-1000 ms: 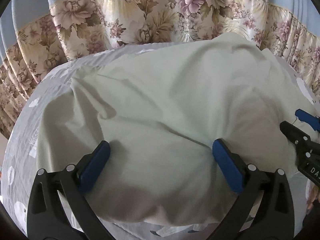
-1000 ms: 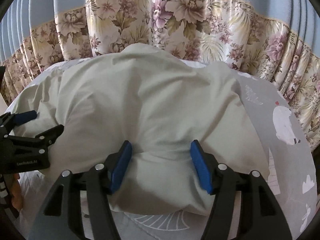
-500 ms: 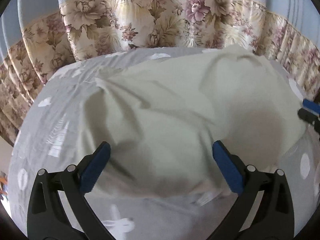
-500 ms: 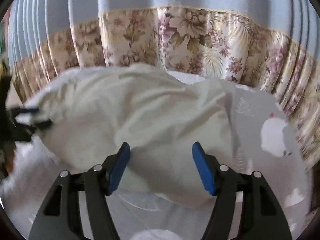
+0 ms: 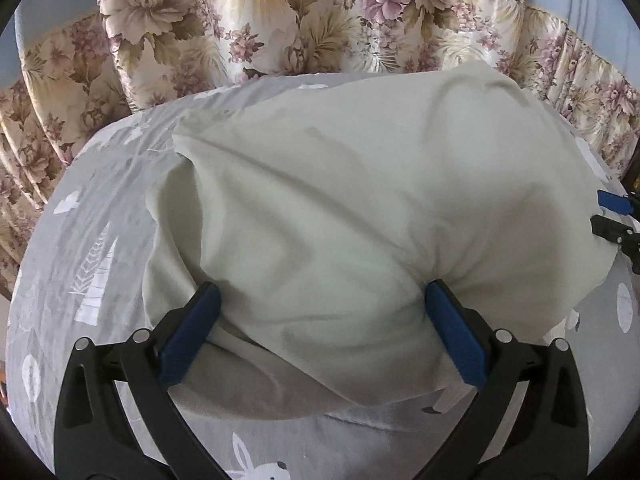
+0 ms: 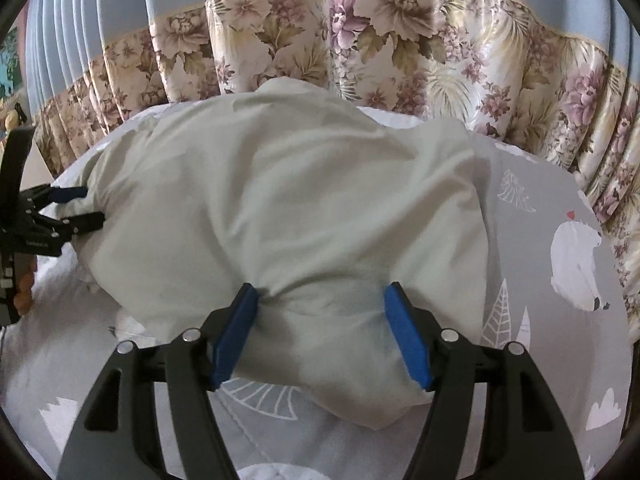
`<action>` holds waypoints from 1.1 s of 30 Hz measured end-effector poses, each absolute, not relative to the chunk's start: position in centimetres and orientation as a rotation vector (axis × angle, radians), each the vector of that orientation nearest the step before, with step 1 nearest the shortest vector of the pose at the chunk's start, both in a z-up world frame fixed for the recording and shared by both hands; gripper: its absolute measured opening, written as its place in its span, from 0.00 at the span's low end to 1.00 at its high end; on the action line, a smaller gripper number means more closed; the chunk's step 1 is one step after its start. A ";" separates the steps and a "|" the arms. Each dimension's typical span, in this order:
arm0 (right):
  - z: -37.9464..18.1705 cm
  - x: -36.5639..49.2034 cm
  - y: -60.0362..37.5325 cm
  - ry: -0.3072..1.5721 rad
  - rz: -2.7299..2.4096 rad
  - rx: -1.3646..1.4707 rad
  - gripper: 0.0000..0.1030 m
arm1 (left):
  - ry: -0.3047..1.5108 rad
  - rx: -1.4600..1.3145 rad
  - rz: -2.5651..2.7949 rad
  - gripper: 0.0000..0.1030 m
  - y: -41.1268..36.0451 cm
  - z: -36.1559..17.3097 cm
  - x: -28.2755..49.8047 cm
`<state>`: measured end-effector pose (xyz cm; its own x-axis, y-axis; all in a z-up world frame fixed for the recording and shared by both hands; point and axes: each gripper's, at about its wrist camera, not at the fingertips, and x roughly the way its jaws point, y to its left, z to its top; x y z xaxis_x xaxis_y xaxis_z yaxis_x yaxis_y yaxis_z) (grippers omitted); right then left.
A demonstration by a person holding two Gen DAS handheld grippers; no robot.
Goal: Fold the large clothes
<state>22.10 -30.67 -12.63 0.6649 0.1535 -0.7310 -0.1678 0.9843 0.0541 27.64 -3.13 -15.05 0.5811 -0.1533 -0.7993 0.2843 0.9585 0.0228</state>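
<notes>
A bulky pale green cloth point(image 5: 380, 200) lies bunched on a grey printed bedsheet point(image 5: 100, 240). My left gripper point(image 5: 320, 292) has its blue pads pressed into the cloth's near edge, and creases fan out from the right pad. In the right wrist view the same cloth point(image 6: 300, 200) is pinched between the blue pads of my right gripper point(image 6: 322, 292), puckering at both pads. The right gripper point(image 5: 616, 216) shows at the far right of the left wrist view. At the left edge of the right wrist view, the left gripper point(image 6: 76, 208) touches the cloth.
A floral curtain point(image 5: 280, 20) with a blue upper band hangs close behind the bed, also in the right wrist view point(image 6: 400, 40). Bare grey bedsheet point(image 6: 540, 320) with bear and tree prints lies right of the cloth. A hand point(image 6: 24, 292) shows at the left edge.
In the left wrist view the cloth has drawn in from the left, baring more grey sheet, and now puckers at both pads. The right gripper sits further toward that view's right edge.
</notes>
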 end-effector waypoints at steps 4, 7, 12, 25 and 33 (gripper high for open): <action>-8.9 21.0 -33.7 0.758 0.201 0.171 0.76 | 0.900 0.175 -0.185 0.97 -3.4 -12.7 26.7; -6.8 20.3 -36.1 0.689 0.138 0.264 0.86 | 0.832 0.153 -0.199 0.97 -4.2 -9.6 25.3; -8.1 21.1 -37.4 0.743 0.080 0.322 0.87 | 0.862 0.078 -0.288 0.97 -7.8 -8.4 25.5; -12.6 22.4 -38.8 0.799 0.079 0.374 0.87 | 0.984 0.047 -0.300 0.97 -13.2 -12.9 29.2; -12.3 22.3 -38.8 0.736 0.055 0.344 0.87 | 0.952 0.070 -0.308 0.97 -13.3 -13.8 29.0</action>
<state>22.34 -38.76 -12.28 0.7423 0.1688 -0.6485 0.0711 0.9425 0.3266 29.03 -13.27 -13.81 0.5402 -0.2283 -0.8099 0.2895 0.9542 -0.0759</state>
